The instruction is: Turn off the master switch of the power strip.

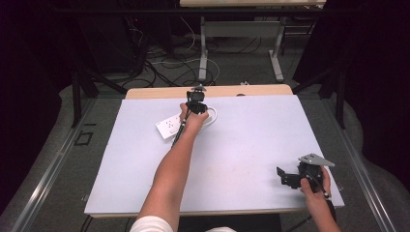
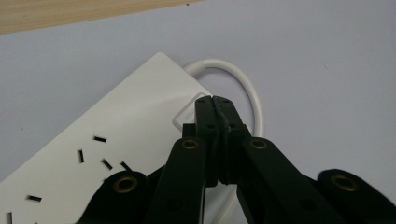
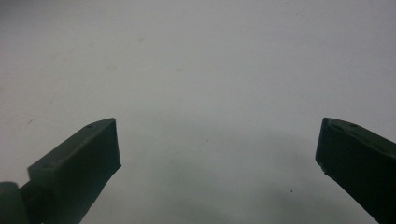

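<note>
The power strip (image 1: 170, 125) lies flat on the pale mat (image 1: 241, 159), in the far part of it, left of centre. Its long axis runs diagonally in the high view, from the near-left end up toward the far-right end. The socket face points upward; slot openings show on it in the left gripper view. A white cable (image 1: 212, 116) leaves the far-right end and curls in a loop beside it.

The left gripper (image 1: 196, 107) stands over the far-right end of the power strip (image 2: 116, 135). Its jaws are fully closed, tip against tip, with nothing between them. In the left gripper view the closed tips sit over a square button (image 2: 186, 114) at the cable (image 2: 247, 88) end; contact with it cannot be told.

The right gripper (image 1: 285, 176) rests at the near-right corner of the mat, well apart from the power strip. Its jaws stand wide open and empty above bare mat (image 3: 210, 70).
</note>
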Action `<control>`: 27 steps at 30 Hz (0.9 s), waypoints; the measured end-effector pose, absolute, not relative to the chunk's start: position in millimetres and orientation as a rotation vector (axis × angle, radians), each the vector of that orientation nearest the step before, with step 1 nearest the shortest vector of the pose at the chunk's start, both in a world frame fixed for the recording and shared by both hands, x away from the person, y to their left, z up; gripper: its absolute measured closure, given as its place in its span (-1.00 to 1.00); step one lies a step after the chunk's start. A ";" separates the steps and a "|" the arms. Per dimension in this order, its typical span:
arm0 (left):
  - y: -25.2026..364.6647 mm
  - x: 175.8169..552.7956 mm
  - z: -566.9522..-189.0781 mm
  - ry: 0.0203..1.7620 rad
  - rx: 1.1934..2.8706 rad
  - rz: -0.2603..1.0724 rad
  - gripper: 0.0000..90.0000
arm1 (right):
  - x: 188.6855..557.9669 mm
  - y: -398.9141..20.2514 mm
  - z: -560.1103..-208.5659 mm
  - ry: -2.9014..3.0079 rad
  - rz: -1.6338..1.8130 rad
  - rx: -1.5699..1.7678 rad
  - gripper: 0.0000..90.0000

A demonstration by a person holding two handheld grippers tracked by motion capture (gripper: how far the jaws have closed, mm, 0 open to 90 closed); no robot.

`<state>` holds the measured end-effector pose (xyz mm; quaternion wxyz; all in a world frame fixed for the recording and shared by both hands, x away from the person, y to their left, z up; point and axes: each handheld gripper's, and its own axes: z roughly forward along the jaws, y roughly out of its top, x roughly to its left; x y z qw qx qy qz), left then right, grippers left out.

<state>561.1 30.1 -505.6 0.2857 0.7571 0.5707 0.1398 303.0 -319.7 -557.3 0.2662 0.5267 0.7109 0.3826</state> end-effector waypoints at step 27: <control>36.6 555.9 -496.6 1.491 2.011 0.417 0.24 | 302.6 -318.1 -556.5 1.923 1.047 1.432 -1.00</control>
